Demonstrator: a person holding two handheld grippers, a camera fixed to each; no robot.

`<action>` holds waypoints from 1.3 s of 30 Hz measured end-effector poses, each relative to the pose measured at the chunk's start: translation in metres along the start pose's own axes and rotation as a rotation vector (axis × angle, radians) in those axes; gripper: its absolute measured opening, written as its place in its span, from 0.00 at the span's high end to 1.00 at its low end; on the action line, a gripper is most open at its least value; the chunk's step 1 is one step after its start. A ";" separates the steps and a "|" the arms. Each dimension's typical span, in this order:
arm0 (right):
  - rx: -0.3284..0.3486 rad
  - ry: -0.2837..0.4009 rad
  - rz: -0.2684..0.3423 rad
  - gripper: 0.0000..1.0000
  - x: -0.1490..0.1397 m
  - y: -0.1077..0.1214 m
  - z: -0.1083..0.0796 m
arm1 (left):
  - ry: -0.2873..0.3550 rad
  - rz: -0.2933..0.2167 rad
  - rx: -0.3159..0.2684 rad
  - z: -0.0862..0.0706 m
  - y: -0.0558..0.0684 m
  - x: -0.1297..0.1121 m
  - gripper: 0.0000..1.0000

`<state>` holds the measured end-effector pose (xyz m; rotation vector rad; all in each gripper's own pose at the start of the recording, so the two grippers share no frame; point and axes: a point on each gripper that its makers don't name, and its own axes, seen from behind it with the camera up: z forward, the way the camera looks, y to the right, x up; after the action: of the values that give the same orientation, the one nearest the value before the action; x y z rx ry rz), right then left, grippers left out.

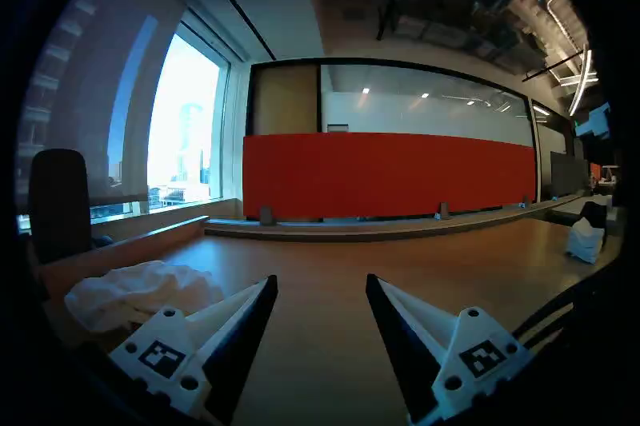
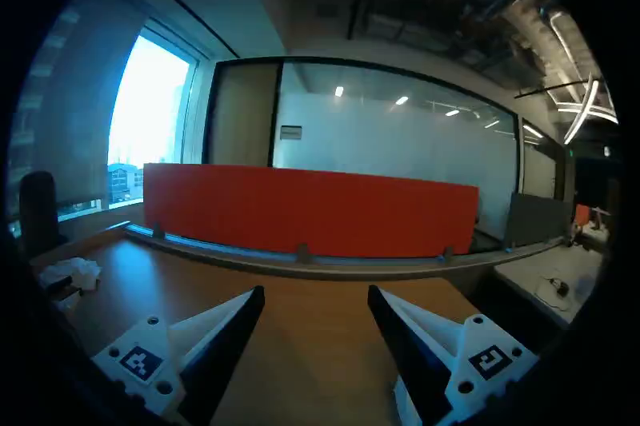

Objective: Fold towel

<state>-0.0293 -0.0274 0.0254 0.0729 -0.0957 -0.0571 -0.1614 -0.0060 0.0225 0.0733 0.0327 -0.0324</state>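
Note:
A crumpled white towel (image 1: 140, 290) lies on the wooden table (image 1: 336, 266) at the left in the left gripper view, just beyond and left of my left gripper's left finger. My left gripper (image 1: 320, 286) is open with nothing between its fingers. In the right gripper view the same white towel (image 2: 72, 272) shows small at the far left of the table (image 2: 320, 314). My right gripper (image 2: 314, 294) is open and holds nothing, well to the right of the towel.
A red divider panel (image 1: 388, 174) runs along the table's far edge. A dark chair back (image 1: 58, 202) stands at the left by the window. Another white bundle (image 1: 586, 240) sits far right. A neighbouring desk (image 2: 552, 274) lies to the right.

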 end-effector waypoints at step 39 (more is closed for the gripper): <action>-0.001 0.098 0.142 0.00 -0.108 0.044 0.003 | 0.003 -0.001 0.001 0.002 0.003 -0.009 0.04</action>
<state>-0.1348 0.0231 0.0218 0.0672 -0.0024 0.0887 -0.1704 -0.0033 0.0253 0.0743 0.0359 -0.0336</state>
